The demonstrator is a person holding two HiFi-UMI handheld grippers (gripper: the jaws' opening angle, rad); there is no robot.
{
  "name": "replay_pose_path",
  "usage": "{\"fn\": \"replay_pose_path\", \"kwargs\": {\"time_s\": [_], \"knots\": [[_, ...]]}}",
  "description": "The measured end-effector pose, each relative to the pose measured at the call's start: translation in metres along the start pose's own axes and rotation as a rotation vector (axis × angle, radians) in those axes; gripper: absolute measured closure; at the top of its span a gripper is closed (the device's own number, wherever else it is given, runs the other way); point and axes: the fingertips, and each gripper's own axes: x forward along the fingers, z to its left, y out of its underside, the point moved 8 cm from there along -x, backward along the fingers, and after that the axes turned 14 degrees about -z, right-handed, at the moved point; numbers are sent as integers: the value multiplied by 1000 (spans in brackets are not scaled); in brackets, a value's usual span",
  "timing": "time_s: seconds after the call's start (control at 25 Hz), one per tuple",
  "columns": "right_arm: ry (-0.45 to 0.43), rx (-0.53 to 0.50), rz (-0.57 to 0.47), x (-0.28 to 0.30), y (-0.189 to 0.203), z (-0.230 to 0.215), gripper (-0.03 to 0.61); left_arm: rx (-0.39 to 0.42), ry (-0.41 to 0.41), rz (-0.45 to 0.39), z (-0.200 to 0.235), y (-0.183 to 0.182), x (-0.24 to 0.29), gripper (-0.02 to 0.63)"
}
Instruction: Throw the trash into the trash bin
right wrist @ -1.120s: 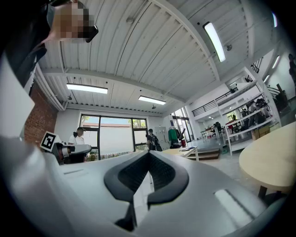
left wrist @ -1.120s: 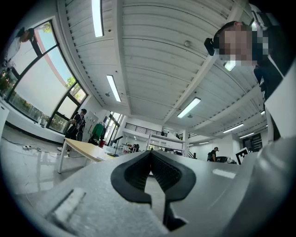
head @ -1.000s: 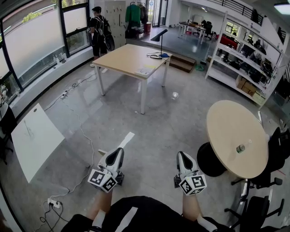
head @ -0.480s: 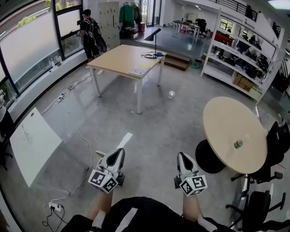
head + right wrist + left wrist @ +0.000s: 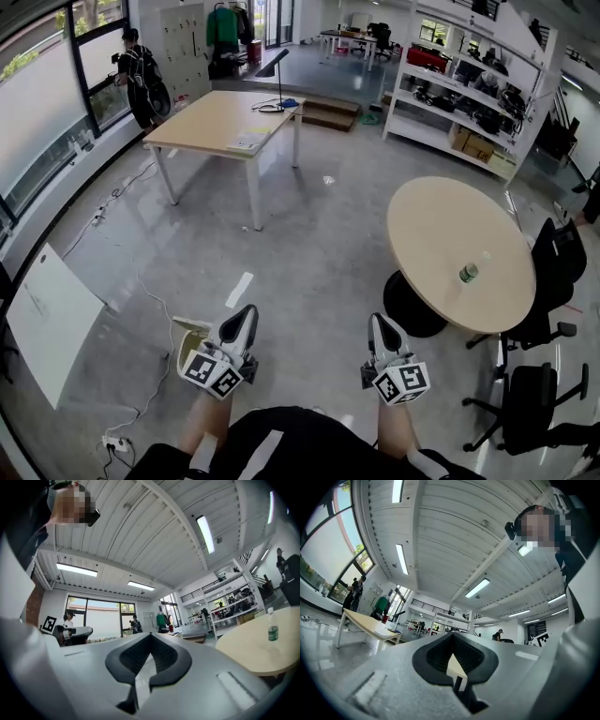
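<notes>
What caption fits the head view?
Left gripper and right gripper hover over grey floor; a bottle stands on the round table.

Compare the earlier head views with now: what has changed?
The view has swung right: the round table with its bottle now sits nearer mid-frame, and the rectangular table has slid left. Nothing was taken or released. The left gripper and right gripper stay shut and empty.

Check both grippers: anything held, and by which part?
Nothing is held. The left gripper and right gripper both have their jaws shut together on nothing; the bottle stands apart on the round table.
</notes>
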Motion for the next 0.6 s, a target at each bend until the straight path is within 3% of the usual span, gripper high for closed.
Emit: {"fn": "replay_pose_path", "kwargs": {"time_s": [0.36, 0.6], "knots": [[208, -119, -40, -89, -47, -75, 573, -102, 225, 32, -84, 68, 80, 609], [372, -175, -94, -151, -79, -97, 574, -181, 358, 62, -131, 98, 118, 609]]}}
